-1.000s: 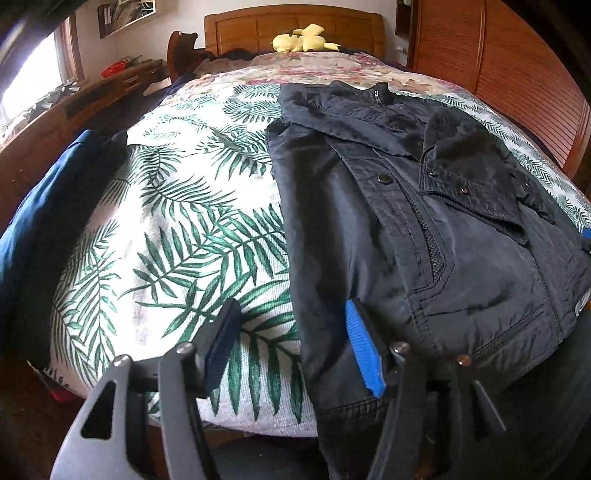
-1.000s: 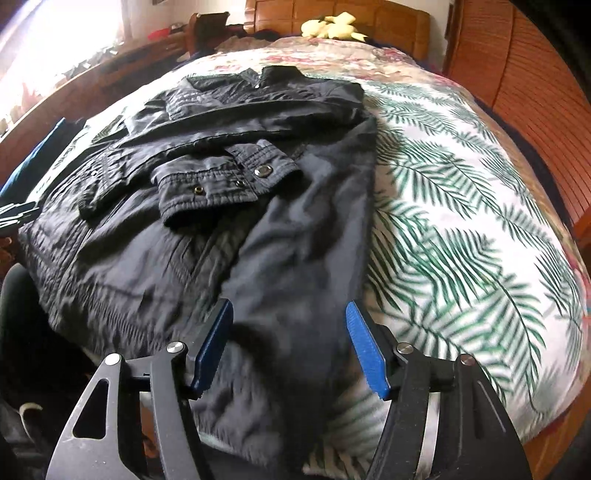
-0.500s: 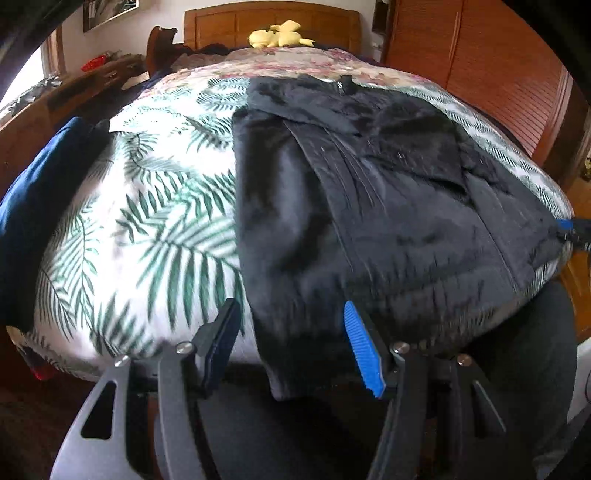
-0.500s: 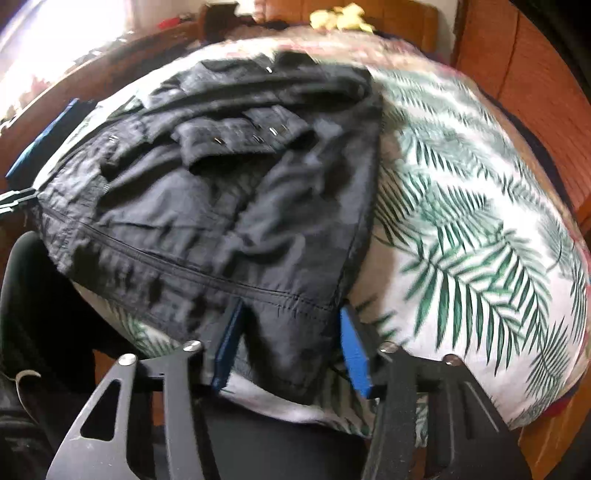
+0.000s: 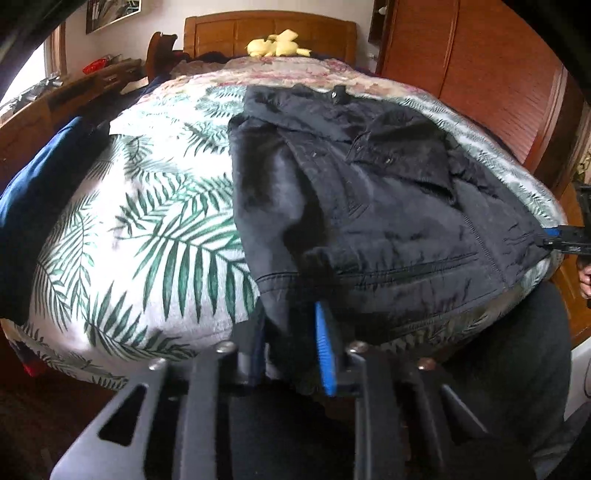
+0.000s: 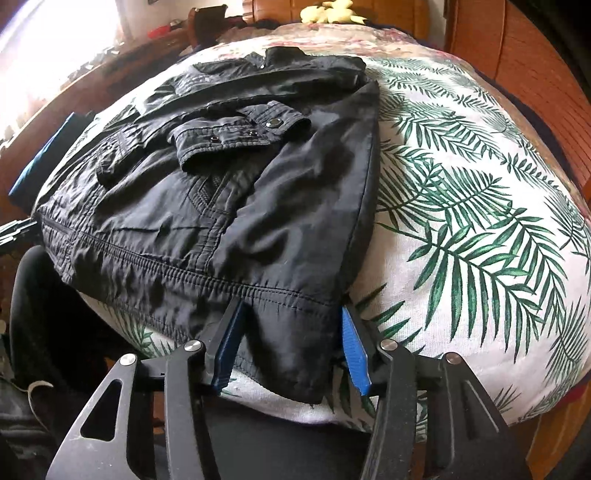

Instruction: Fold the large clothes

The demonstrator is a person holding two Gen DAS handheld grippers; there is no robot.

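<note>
Jacket (image 6: 229,206) is lying on the bed (image 6: 480,206), sleeves folded in, collar pointing at the headboard and hem hanging off the near edge, its long axis running up the bed. Half a second ago the left gripper (image 5: 291,347) stood wide; now its fingers are pinching one hem corner. The right gripper (image 6: 291,347) is straddling the other corner, fingers partly closed, not clearly gripping. Folding hem-to-collar is probably coming next.

Both wrist views low at the bed's (image 5: 147,236) foot, facing headboard (image 5: 269,31), sharing jacket (image 6: 229,177).

Black jacket (image 6: 236,206) flat on palm-print bedspread (image 6: 461,206), sleeves folded inward, hem at near edge.
</note>
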